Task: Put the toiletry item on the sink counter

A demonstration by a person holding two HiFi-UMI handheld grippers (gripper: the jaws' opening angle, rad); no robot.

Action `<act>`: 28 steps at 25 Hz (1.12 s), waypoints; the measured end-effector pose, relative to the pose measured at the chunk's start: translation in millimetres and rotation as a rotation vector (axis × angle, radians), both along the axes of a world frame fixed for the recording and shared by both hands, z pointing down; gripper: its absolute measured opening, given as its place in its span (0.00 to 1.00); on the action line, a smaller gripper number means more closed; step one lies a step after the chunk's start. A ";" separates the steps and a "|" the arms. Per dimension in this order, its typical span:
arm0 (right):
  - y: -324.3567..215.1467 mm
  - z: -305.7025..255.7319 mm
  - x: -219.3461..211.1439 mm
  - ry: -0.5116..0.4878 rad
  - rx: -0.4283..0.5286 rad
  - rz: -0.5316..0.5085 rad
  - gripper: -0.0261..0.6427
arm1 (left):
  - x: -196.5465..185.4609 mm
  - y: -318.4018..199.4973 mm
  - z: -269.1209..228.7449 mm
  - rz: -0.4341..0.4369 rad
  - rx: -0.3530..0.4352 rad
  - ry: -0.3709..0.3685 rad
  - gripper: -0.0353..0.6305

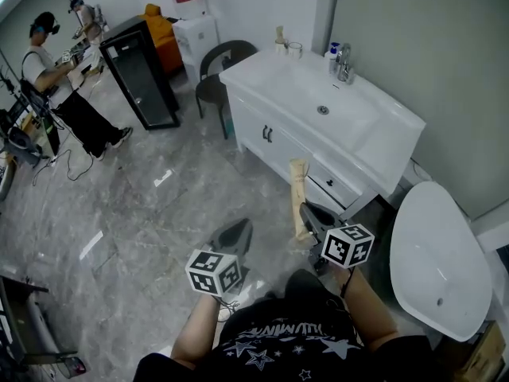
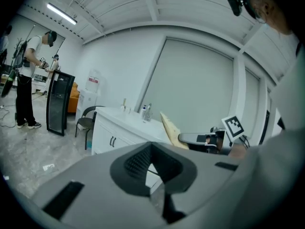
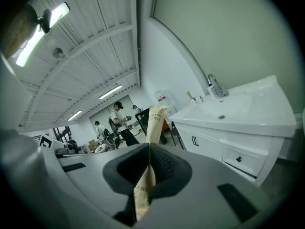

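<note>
R gripper [image 3: 148,149]: jaws pressed together on a tan paper toothbrush packet [image 3: 153,123], flat sleeve pinched at about mid-length. Upper end sticks out past the fingertips, roughly upright w/ slight lean; lower end hangs back behind the pads. Dark print on the sleeve, only partly readable.

L gripper [image 2: 152,163]: jaws closed up, pads meeting, nothing between them. Sits to the left of R gripper and a bit nearer the person, both held low in front of the torso. Marker cube [image 1: 213,273] on L, marker cube [image 1: 347,245] on R.

Sink counter [image 1: 374,146]: white vanity w/ drawers, ahead of R gripper and off to its right, apart from it. Packet is in the air, clear of the counter top. Basin [image 1: 322,102] set into the top; faucet [image 1: 343,64] at the back edge, far side from the grippers. Small bottle [image 1: 332,51] just beside faucet; a cup [image 1: 295,49] and a stick-like item near the far left corner, too small to ID.

Beyond L gripper: dark chair [image 1: 219,62] at the counter's far end, black cabinet [image 1: 143,74] further left, a person [image 1: 56,86] standing well off, w/ gear. White oval fixture [image 1: 437,261] to the right of R gripper. Floor [image 1: 143,205] grey marble-look.
</note>
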State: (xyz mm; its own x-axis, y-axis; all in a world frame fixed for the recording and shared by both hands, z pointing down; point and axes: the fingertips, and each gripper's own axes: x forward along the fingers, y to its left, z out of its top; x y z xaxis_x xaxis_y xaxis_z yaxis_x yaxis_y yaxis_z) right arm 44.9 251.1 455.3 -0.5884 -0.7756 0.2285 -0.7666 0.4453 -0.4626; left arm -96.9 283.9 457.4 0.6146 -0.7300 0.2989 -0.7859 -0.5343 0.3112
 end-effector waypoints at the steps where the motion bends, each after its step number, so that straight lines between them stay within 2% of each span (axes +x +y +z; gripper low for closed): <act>1: -1.8 2.2 -0.9 0.004 -0.004 -0.004 0.07 | -1.8 -1.5 0.9 -0.003 -0.002 0.007 0.08; 8: -39.2 5.6 -8.6 -0.004 0.003 -0.003 0.07 | -8.3 -29.4 7.2 -0.023 -0.018 0.012 0.08; 13: -91.1 11.0 -12.1 -0.049 -0.017 -0.012 0.07 | -14.0 -65.2 8.6 -0.051 -0.027 -0.004 0.08; 19: -169.8 16.2 -0.8 -0.073 -0.024 -0.018 0.07 | -8.5 -135.2 17.1 -0.084 -0.051 -0.027 0.08; 23: -222.9 22.7 10.9 -0.092 -0.053 -0.015 0.07 | 8.2 -183.5 12.0 -0.067 -0.042 -0.007 0.08; 28: -281.6 29.0 22.1 -0.097 -0.083 -0.006 0.07 | 20.6 -234.6 14.4 -0.063 -0.050 -0.029 0.08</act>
State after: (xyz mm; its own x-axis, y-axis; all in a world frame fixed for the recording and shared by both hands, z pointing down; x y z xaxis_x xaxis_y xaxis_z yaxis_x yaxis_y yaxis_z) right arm 67.0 -30.6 484.3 -0.6156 -0.7527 0.2333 -0.7139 0.4073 -0.5696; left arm -76.3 49.3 471.8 0.5583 -0.7509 0.3527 -0.8266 -0.4675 0.3133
